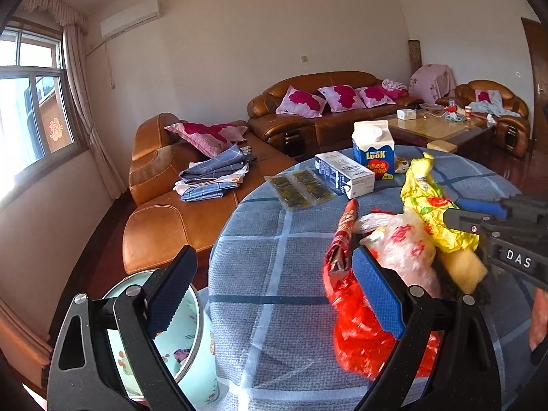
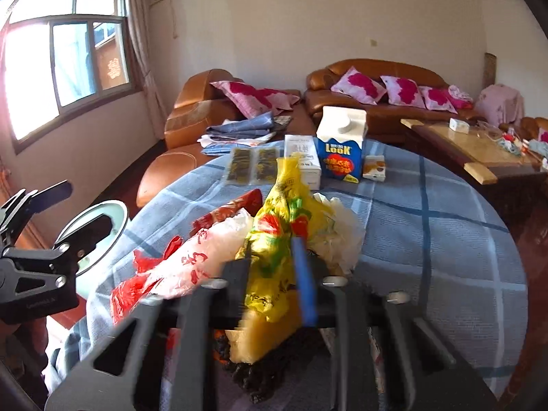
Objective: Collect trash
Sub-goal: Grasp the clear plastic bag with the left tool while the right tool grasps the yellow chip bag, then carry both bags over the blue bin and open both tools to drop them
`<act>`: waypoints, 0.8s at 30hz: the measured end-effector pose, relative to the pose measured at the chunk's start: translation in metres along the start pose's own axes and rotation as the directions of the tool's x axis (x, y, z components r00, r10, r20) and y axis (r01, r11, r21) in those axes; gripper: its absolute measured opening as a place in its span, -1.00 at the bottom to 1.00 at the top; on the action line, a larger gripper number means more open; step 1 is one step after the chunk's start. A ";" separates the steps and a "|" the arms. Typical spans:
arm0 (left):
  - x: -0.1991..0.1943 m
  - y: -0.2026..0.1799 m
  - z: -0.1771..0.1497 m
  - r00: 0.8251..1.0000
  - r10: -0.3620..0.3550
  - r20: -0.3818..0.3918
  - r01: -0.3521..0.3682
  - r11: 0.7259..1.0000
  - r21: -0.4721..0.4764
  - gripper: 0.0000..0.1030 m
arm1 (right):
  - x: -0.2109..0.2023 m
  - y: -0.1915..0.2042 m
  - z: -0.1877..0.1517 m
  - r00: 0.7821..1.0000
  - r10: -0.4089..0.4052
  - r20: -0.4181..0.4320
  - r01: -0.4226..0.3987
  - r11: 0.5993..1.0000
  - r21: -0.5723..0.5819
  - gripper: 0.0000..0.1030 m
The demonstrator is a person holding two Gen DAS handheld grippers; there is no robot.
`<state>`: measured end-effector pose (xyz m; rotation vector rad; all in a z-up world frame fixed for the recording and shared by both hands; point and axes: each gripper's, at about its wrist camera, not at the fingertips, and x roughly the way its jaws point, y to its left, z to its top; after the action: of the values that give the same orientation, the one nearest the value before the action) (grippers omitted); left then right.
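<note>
The right gripper [image 2: 274,281] has its jaws drawn in narrow around a crumpled yellow plastic bag [image 2: 277,236], the dark pad on one side and the blue pad on the other pressing the film between them; no earlier view is there to compare, so only the clamp itself can be told. The bag is bright yellow with red and green print, twisted into a rope that stands up from the jaws and points toward the far side of the table. It lies on top of a heap of other rubbish near the front of the round table [image 2: 428,239], which wears a blue-grey checked cloth: a whitish bag with red print [image 2: 205,257], a red plastic bag [image 1: 363,335], and under the gripper a pale yellow block [image 2: 263,335] on something dark and knobbly. The left gripper [image 1: 274,294] stands wide open with nothing between its fingers; its right blue pad [image 1: 376,294] is against the red bag, while its left finger hangs over the table edge above a pale green bin [image 1: 185,352] beside the table. Further back on the cloth stand a blue LOOK carton [image 1: 375,150], a long white box [image 1: 342,173] and two flat dark packets [image 1: 301,188]
</note>
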<state>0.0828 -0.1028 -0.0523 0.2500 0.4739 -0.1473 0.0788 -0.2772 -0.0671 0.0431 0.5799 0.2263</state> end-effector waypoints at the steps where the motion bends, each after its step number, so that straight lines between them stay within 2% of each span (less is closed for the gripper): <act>1: 0.000 -0.001 0.002 1.000 -0.008 0.002 0.008 1.000 0.001 0.75 | -0.005 0.000 0.001 1.000 0.005 0.015 -0.005 1.000 0.004 -0.65; 7: -0.001 -0.033 0.011 0.996 -0.090 0.022 0.088 0.995 0.055 0.75 | -0.045 -0.013 0.010 0.987 -0.066 0.143 0.063 0.998 0.025 -0.66; 11: 0.004 -0.062 0.013 0.987 -0.158 0.009 0.157 0.983 0.097 0.75 | -0.052 -0.028 0.005 0.982 -0.110 0.154 0.102 0.993 0.057 -0.66; 13: 0.012 -0.072 0.011 0.986 -0.168 -0.010 0.168 0.979 0.117 0.74 | -0.050 -0.034 0.001 0.983 -0.115 0.146 0.106 0.992 0.070 -0.66; 14: 0.017 -0.076 0.009 0.985 -0.173 -0.025 0.175 0.977 0.124 0.62 | -0.050 -0.035 -0.001 0.983 -0.115 0.145 0.105 0.992 0.074 -0.66; 15: 0.024 -0.079 0.006 0.981 -0.187 -0.054 0.192 0.974 0.124 0.40 | -0.049 -0.035 -0.003 0.983 -0.112 0.145 0.102 0.992 0.076 -0.66; 16: 0.029 -0.080 0.003 0.977 -0.198 -0.078 0.207 0.971 0.121 0.30 | -0.049 -0.034 -0.005 0.983 -0.110 0.146 0.100 0.992 0.075 -0.66; 17: 0.032 -0.081 0.002 0.972 -0.214 -0.098 0.225 0.967 0.119 0.01 | -0.049 -0.032 -0.005 0.983 -0.108 0.149 0.098 0.993 0.072 -0.66; 18: 0.036 -0.082 0.000 0.961 -0.247 -0.125 0.261 0.959 0.114 -0.45 | -0.049 -0.030 -0.006 0.983 -0.104 0.151 0.095 0.993 0.065 -0.66; 19: 0.037 -0.080 -0.001 0.953 -0.268 -0.138 0.283 0.954 0.099 -0.62 | -0.049 -0.027 -0.005 0.983 -0.103 0.152 0.095 0.994 0.060 -0.66; 21: 0.033 -0.074 0.000 0.950 -0.287 -0.124 0.298 0.951 0.081 -0.76 | -0.050 -0.021 -0.003 0.983 -0.095 0.160 0.088 0.995 0.050 -0.66; 24: 0.019 -0.059 0.009 0.955 -0.286 -0.080 0.291 0.955 0.059 -0.78 | -0.053 -0.014 0.004 0.981 -0.081 0.178 0.076 0.996 0.037 -0.66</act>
<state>0.0916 -0.1633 -0.0658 0.2545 0.5753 -0.4429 0.0409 -0.3028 -0.0369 0.0690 0.4040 0.1353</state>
